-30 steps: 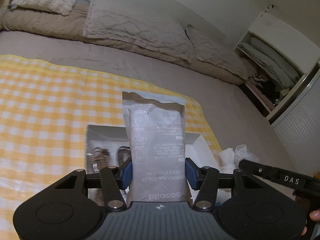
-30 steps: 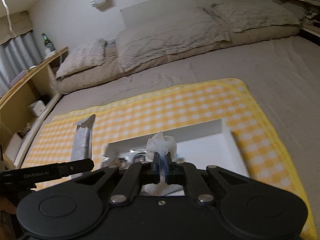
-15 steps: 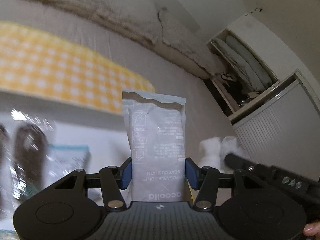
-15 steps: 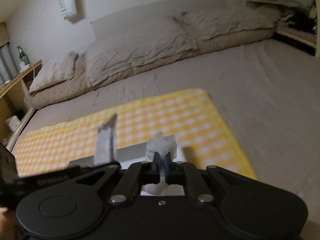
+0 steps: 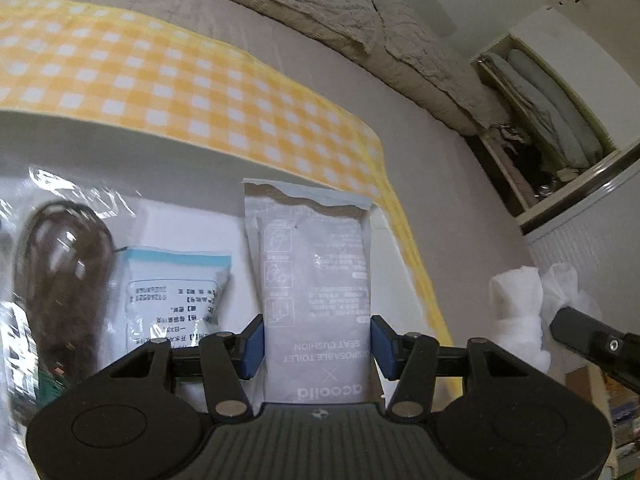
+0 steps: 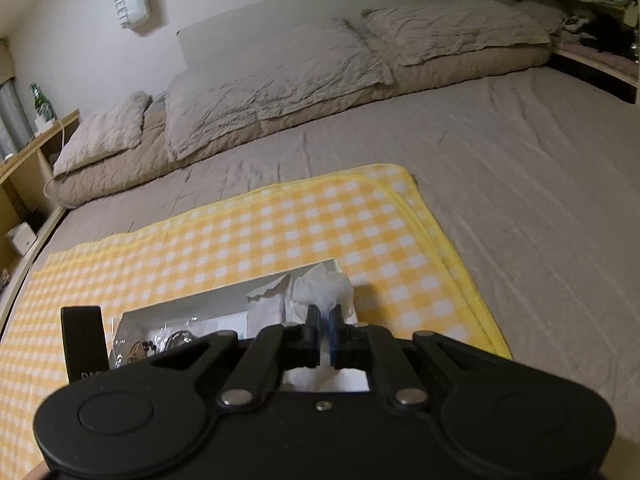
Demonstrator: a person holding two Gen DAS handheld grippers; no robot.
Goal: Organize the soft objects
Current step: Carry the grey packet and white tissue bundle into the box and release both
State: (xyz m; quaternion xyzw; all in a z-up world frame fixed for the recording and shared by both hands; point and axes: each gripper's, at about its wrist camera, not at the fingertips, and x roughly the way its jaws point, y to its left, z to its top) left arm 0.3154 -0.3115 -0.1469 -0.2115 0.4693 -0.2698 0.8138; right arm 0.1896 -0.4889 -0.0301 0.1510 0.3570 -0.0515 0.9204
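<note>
Placing step in hand, by the look of it: both grippers loaded and poised over the shallow white rectangular box lying on the yellow-and-white checked cloth spread across the grey-brown bed. Left gripper clamped by its blue pads on the lower sides of a flat grey plastic pouch printed "disposable toilet seat cushion", held upright with its torn top edge uppermost, over the right end of the box. Already lying flat inside: a small white sachet with a pale blue top band and black print, and further left a clear crinkly bag holding something dark brown and oval. Right gripper pinched nearly closed on a crumpled wad of soft white tissue or cloth, hovering at the box's far right corner; in the left view the same wad seen just beyond the box's right edge. Next move, likely: lowering the grey pouch into the free strip beside the sachet, tilting it flat before spreading the pads, otherwise liable to flop onto its neighbour. Tissue wad to follow into whatever room remains, released gently, being light and apt to cling to the pads. Crowding between the two grippers worth minding.
</note>
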